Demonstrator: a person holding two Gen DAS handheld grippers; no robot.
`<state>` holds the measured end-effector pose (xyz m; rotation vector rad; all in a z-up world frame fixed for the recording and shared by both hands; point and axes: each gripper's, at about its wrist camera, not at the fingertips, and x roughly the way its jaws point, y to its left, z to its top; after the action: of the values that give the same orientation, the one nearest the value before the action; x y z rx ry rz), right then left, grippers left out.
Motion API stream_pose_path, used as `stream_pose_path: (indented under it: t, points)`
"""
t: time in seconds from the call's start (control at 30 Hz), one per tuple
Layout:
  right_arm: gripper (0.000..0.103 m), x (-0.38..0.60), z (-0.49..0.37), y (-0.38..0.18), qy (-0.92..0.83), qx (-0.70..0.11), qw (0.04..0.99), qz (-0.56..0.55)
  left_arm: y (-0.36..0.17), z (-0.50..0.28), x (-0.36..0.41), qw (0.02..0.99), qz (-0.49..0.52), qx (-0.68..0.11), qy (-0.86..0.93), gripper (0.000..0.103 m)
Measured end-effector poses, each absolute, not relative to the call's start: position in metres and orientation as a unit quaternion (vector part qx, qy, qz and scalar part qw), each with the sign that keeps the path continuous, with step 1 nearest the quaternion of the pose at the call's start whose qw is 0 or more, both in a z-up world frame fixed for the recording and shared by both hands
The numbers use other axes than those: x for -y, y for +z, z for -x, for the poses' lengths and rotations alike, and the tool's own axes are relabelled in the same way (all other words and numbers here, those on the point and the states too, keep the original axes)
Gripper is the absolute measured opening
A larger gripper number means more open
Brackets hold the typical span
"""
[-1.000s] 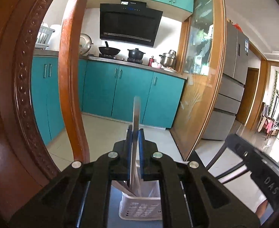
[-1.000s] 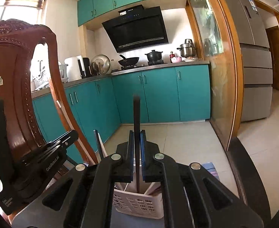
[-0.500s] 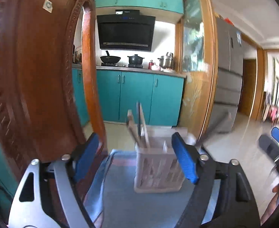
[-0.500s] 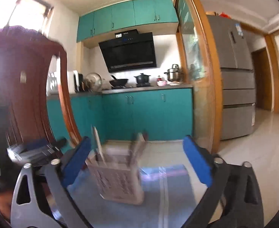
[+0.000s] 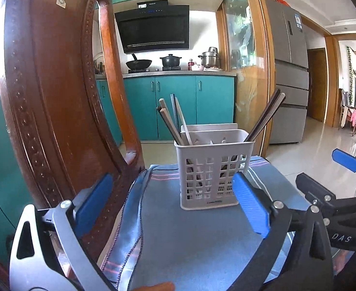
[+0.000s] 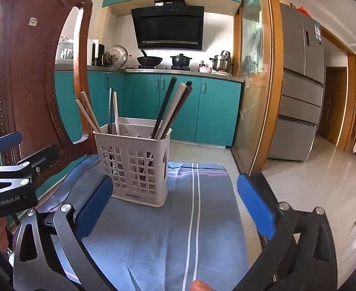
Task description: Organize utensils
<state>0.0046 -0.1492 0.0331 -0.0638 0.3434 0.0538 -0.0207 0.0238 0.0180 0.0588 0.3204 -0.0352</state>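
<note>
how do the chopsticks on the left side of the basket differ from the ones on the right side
The left chopsticks lean left toward the chair; the right chopsticks lean right. The left bunch is mostly pale tan and white, the right mostly dark. Both stand tips-down in the white basket, free of either gripper.

Perforated matt plastic basket (image 5: 213, 169) on woven striped cloth (image 6: 178, 218); glossy carved wood chair (image 5: 51, 97) (at nine o'clock).

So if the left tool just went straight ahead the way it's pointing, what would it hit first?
Most likely the basket: it stands on the cloth dead ahead of the open left tool, slightly right of centre. Depth is hard to judge.
</note>
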Motion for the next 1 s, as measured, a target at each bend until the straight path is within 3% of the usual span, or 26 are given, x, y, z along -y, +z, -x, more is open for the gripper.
stream_pose_path:
  t: [1.0]
  points:
    - [0.1,0.143,-0.0039,0.0312,0.024,-0.171,0.984,0.042,0.0193,0.0179,-0.0206,0.985,-0.034,-0.167,-0.01,0.099]
